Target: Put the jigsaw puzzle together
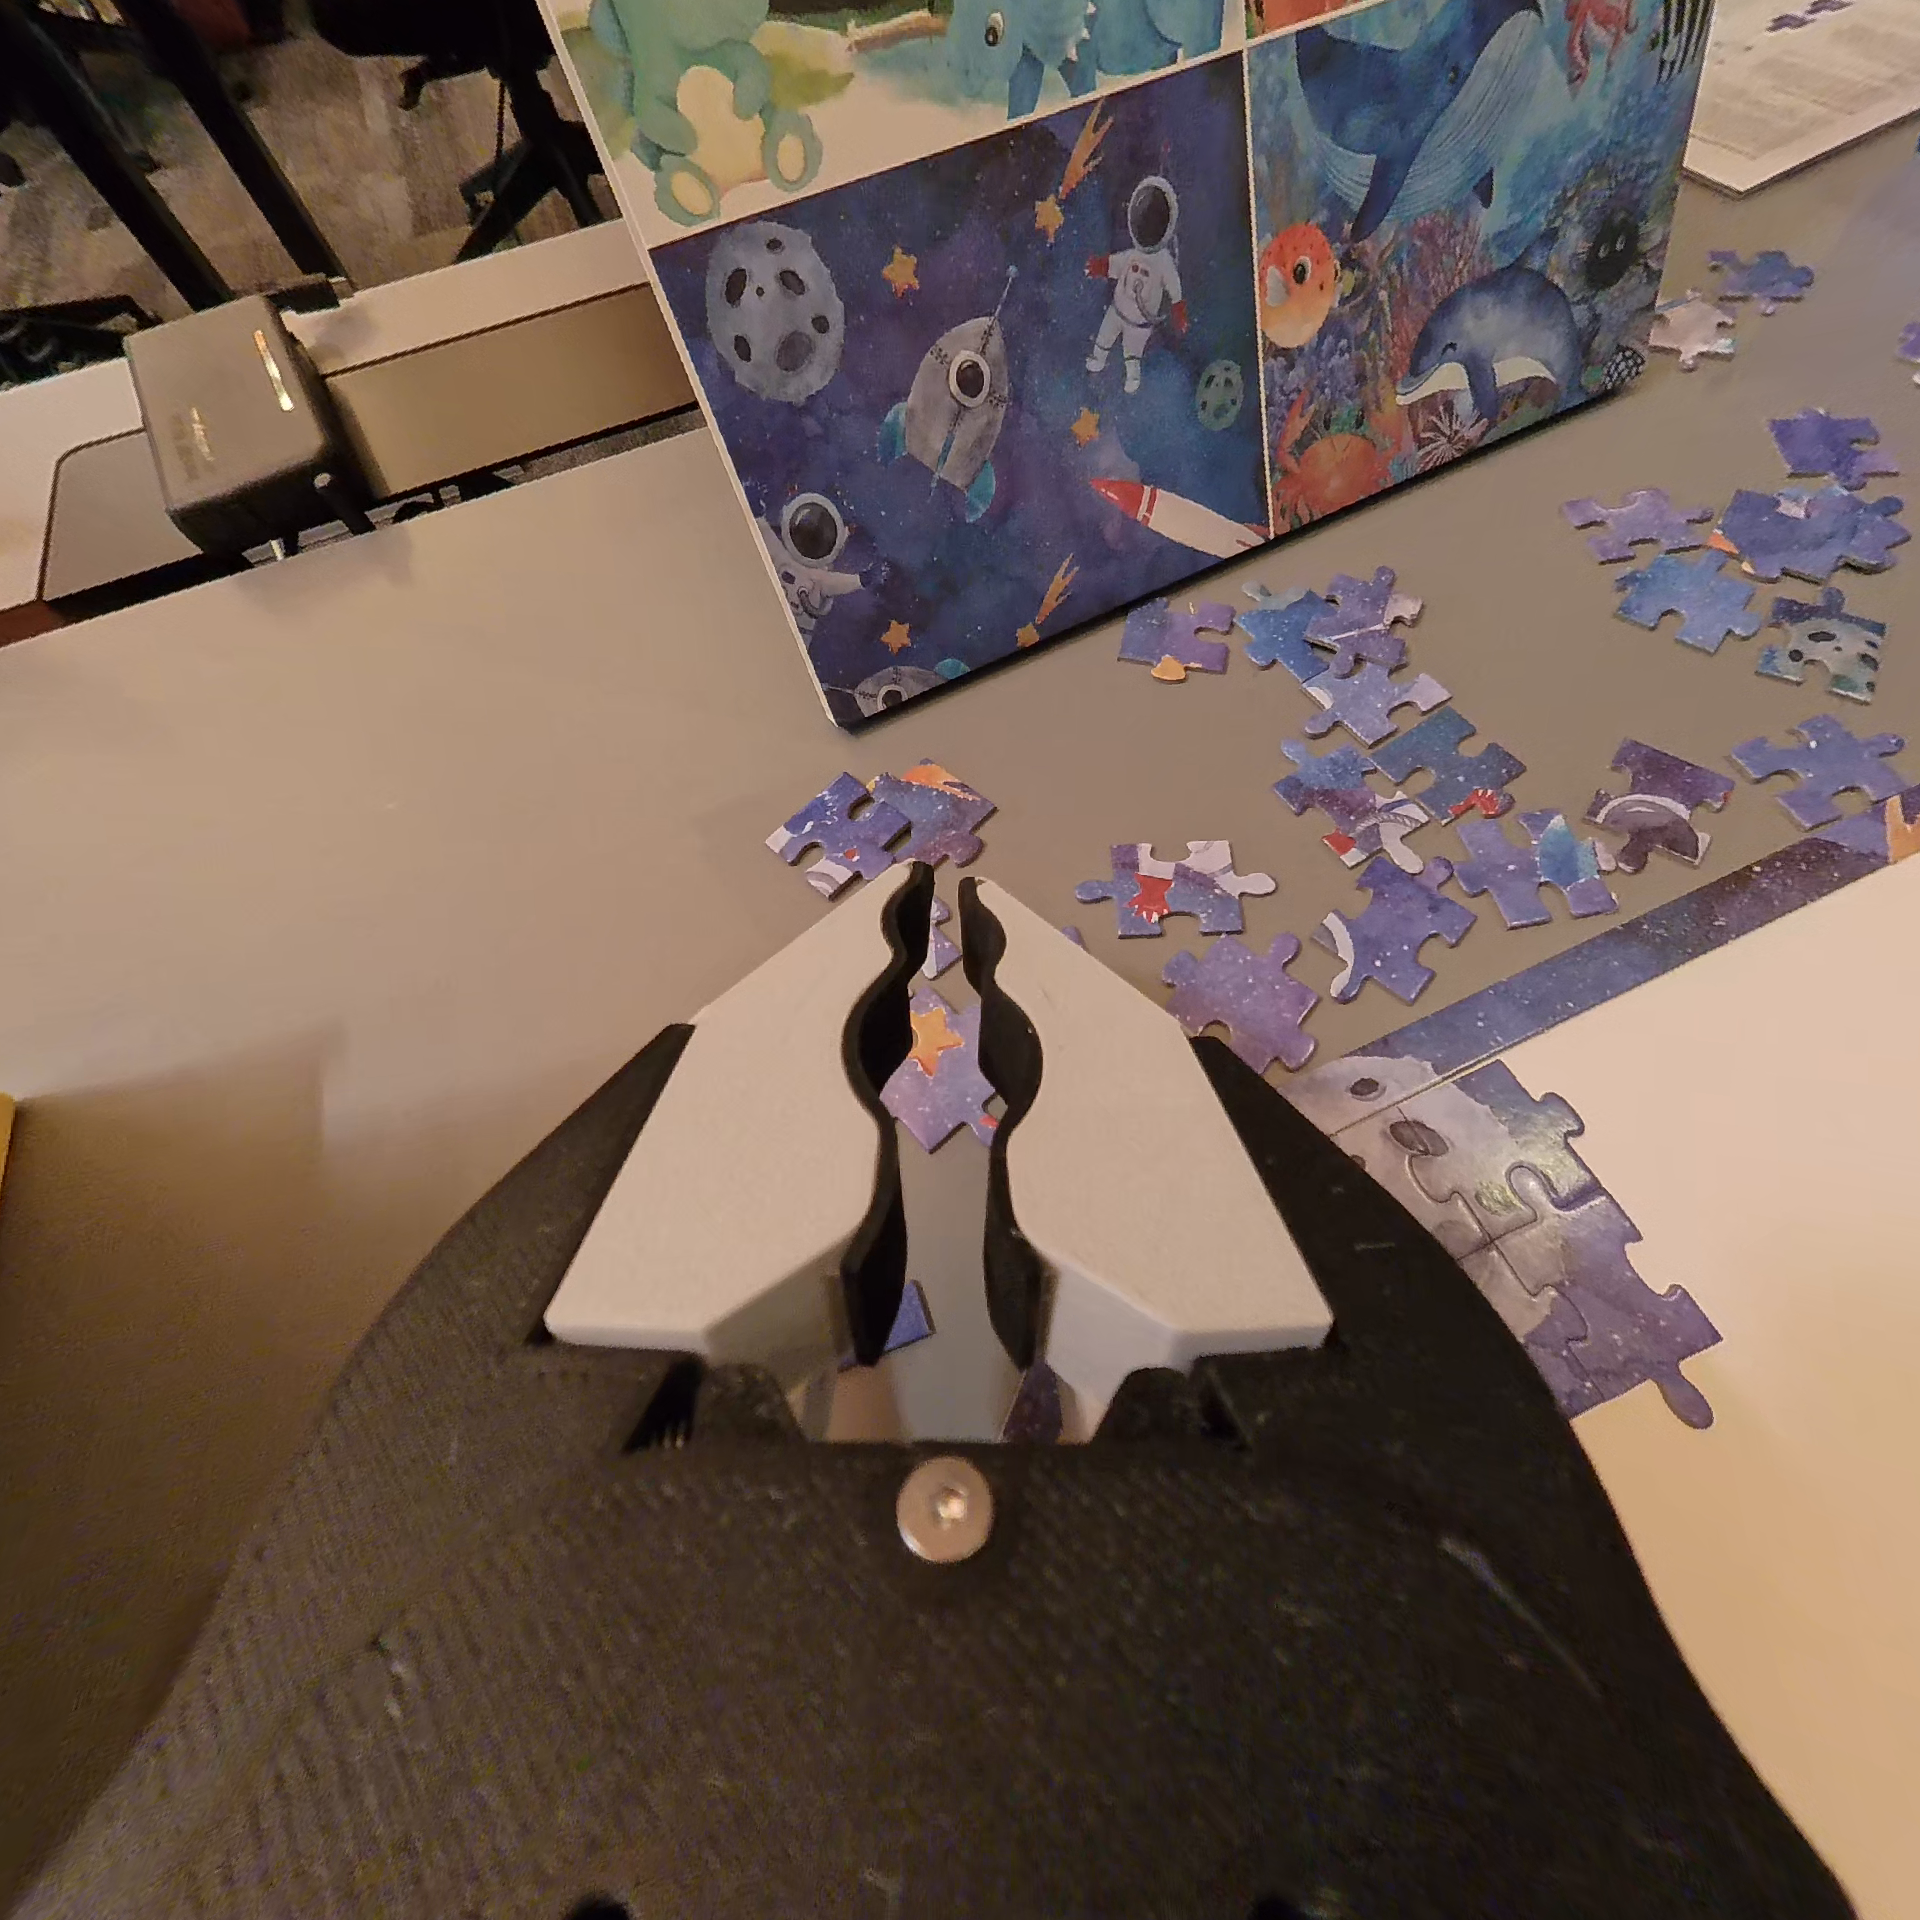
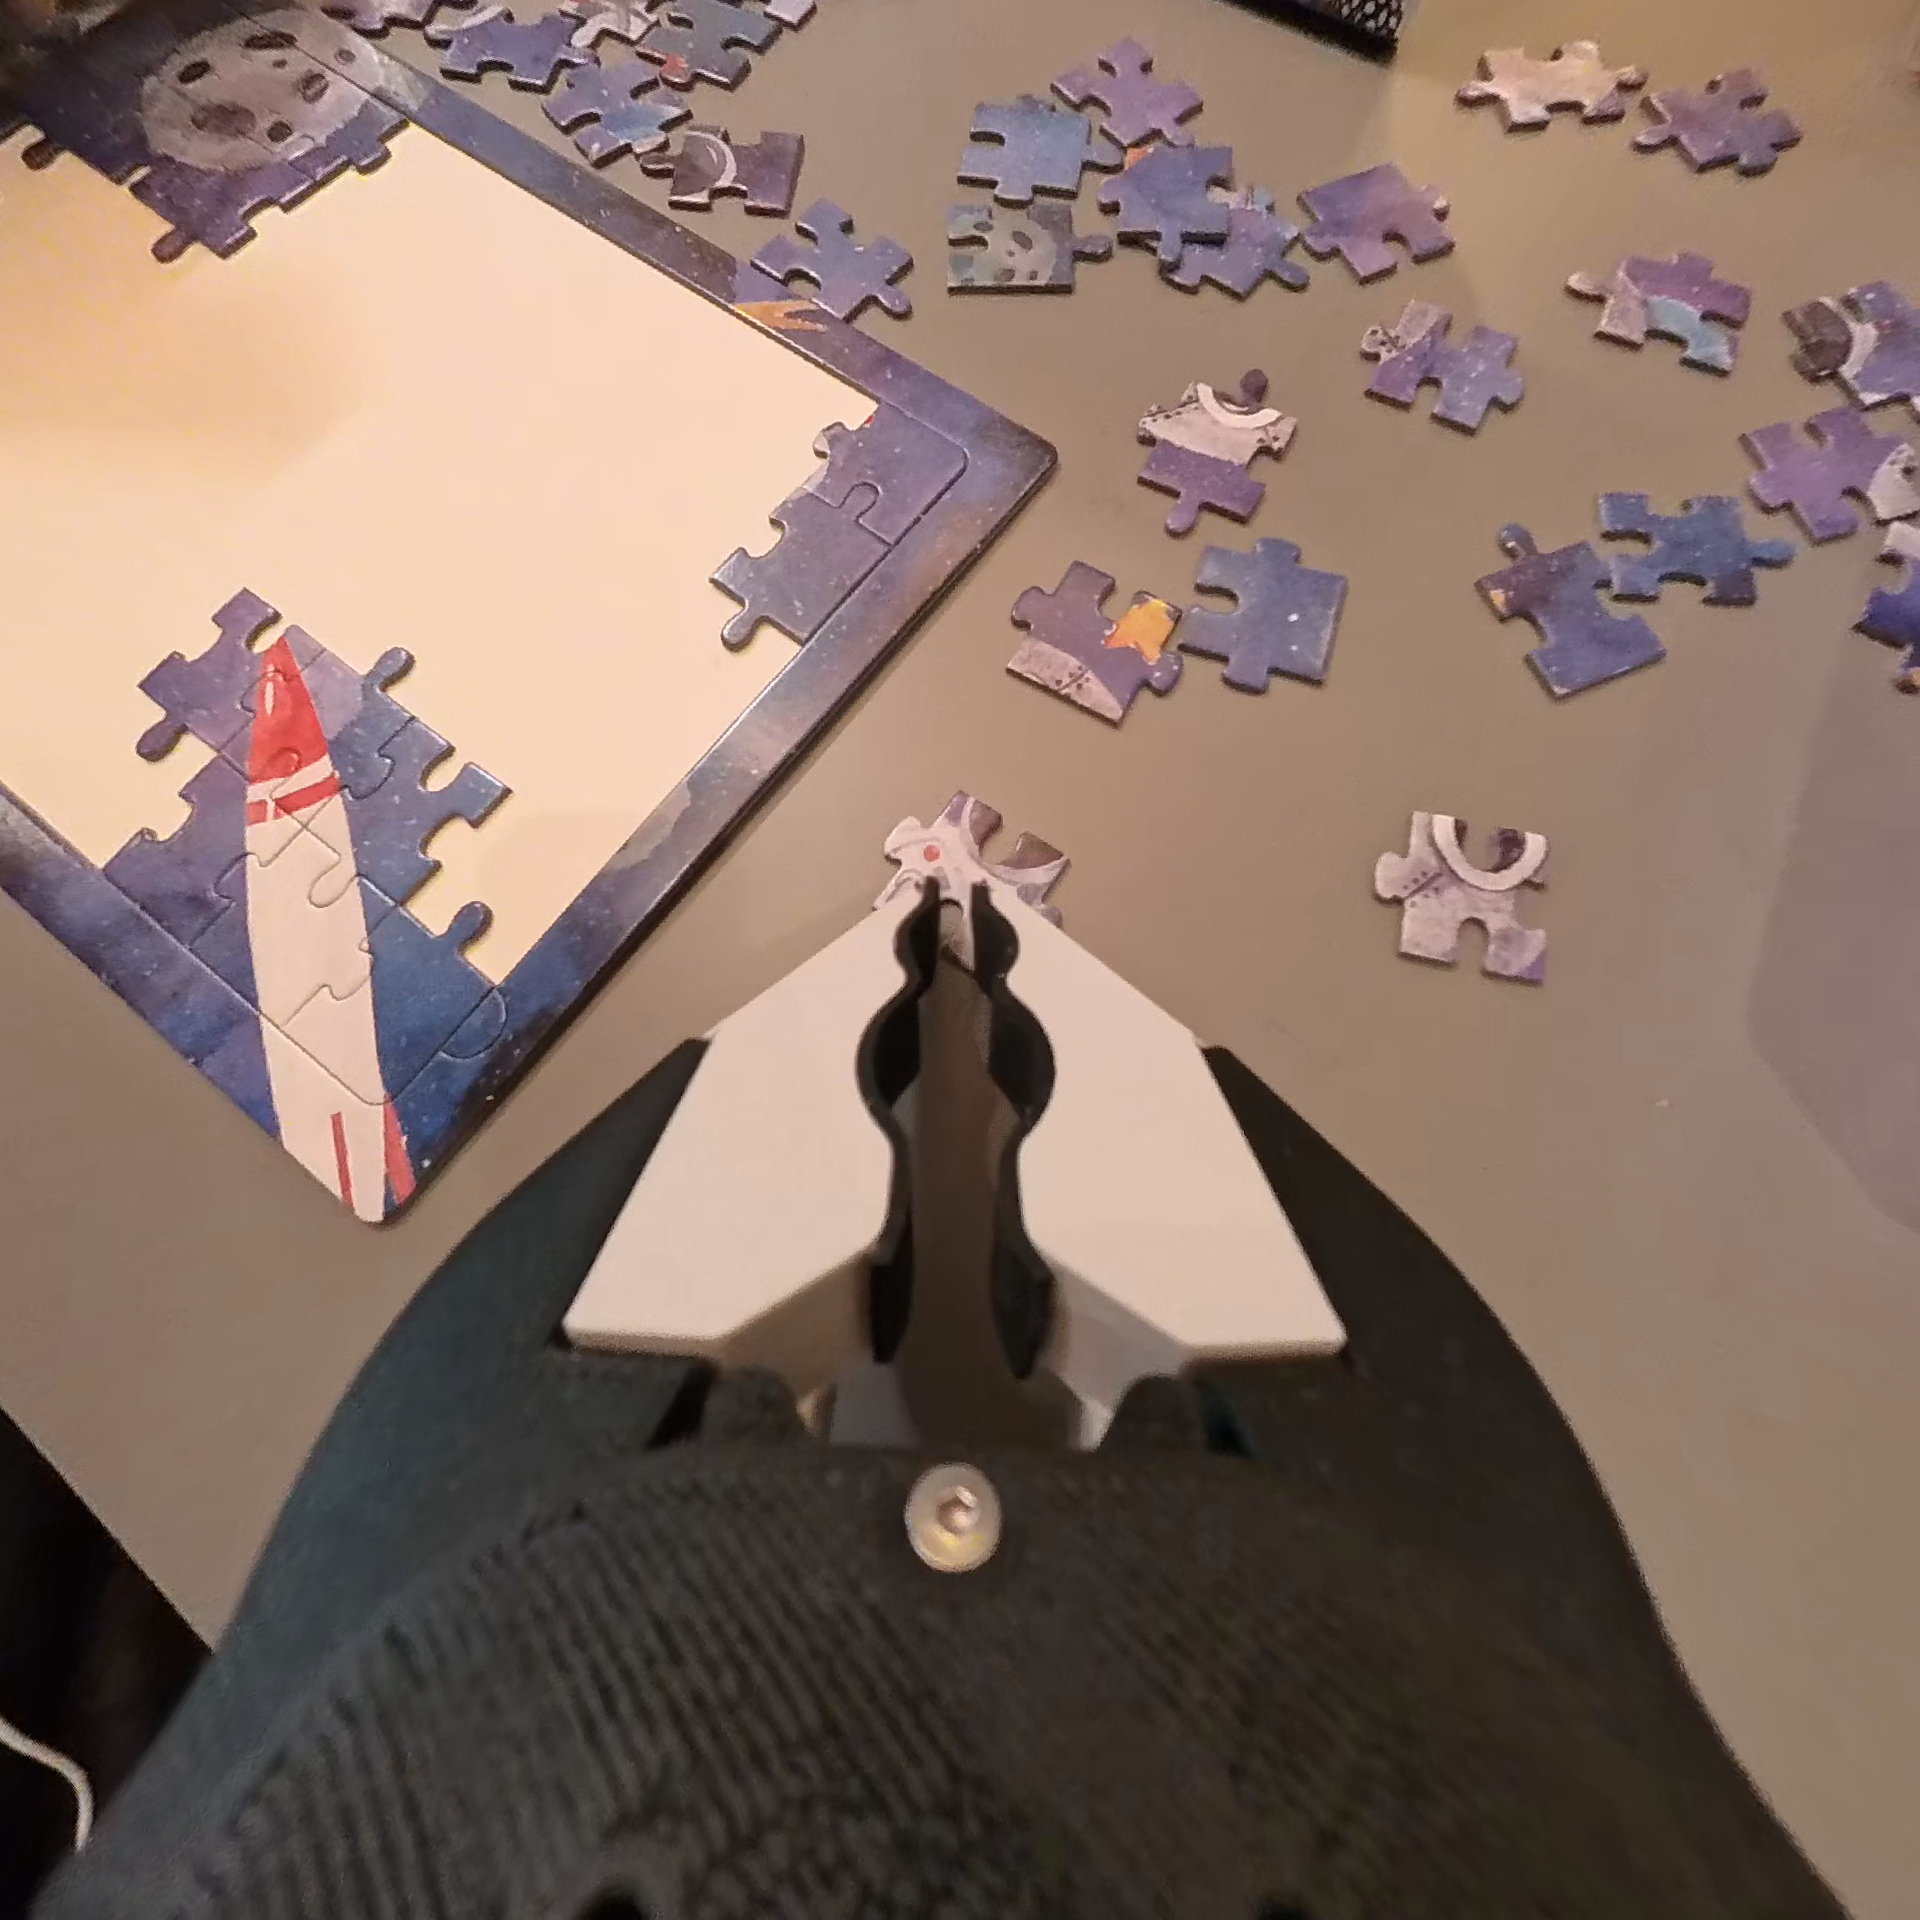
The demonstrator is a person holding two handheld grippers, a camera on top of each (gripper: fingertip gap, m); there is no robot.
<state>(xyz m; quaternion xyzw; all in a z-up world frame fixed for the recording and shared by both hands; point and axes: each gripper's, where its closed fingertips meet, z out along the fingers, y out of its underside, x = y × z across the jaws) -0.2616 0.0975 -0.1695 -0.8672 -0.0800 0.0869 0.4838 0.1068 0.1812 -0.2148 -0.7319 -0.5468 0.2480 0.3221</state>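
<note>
Beside the half-filled puzzle tray (image 2: 940,520), the right gripper (image 2: 957,891) pinches a pale piece (image 2: 961,847); the left gripper (image 1: 943,871) hovers pressed together, about 30 pieces loose.

no legible writing anywhere

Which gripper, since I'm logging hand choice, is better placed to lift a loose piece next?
Right, probably. The right gripper has its tips nearly closed at the near edge of a pale puzzle piece. The left gripper, also nearly closed, sits over loose purple pieces and grips none.
</note>
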